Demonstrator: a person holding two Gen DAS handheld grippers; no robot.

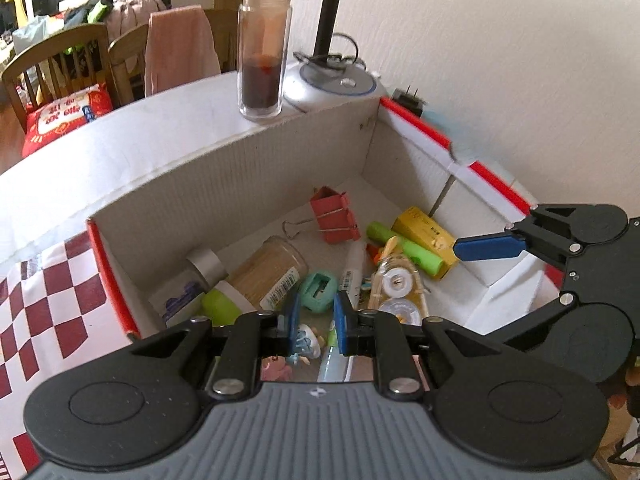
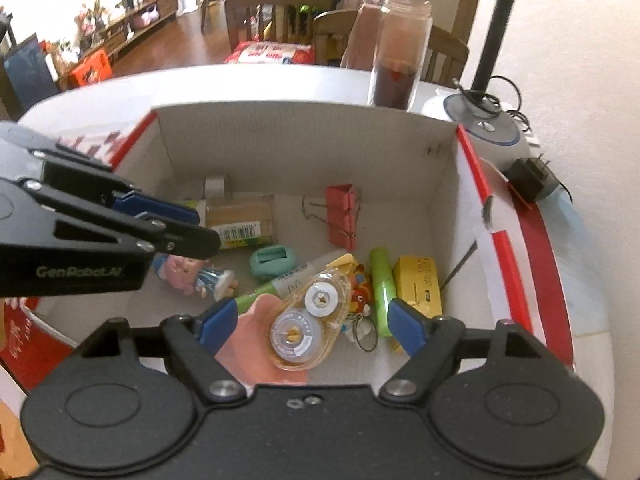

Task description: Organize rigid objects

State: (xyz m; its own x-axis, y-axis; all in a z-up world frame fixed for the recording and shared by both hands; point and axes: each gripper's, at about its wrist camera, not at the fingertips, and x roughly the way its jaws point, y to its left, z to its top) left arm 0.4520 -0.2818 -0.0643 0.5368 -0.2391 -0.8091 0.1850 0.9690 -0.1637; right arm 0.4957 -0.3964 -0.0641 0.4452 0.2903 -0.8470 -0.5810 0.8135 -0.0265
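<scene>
Clutter fills a white cardboard box (image 2: 304, 148) with red edges that sits on the counter (image 1: 132, 136). Inside lie a red binder clip (image 2: 343, 216), a jar of toothpicks (image 2: 242, 220), a teal sharpener (image 2: 274, 260), a green marker (image 2: 382, 292), a yellow carton (image 2: 418, 284), a clear tape dispenser (image 2: 308, 320) and a small pink figurine (image 2: 192, 276). The left gripper (image 1: 316, 326) hangs over the near side of the box, its jaws drawn close together with nothing pinched between them. The right gripper (image 2: 310, 326) hovers above the tape dispenser with its jaws spread wide, the blue fingers (image 2: 406, 326) clear of it on both sides. Behind the box stand a glass bottle (image 1: 264, 60) of dark liquid and a lamp base (image 1: 332, 82).
</scene>
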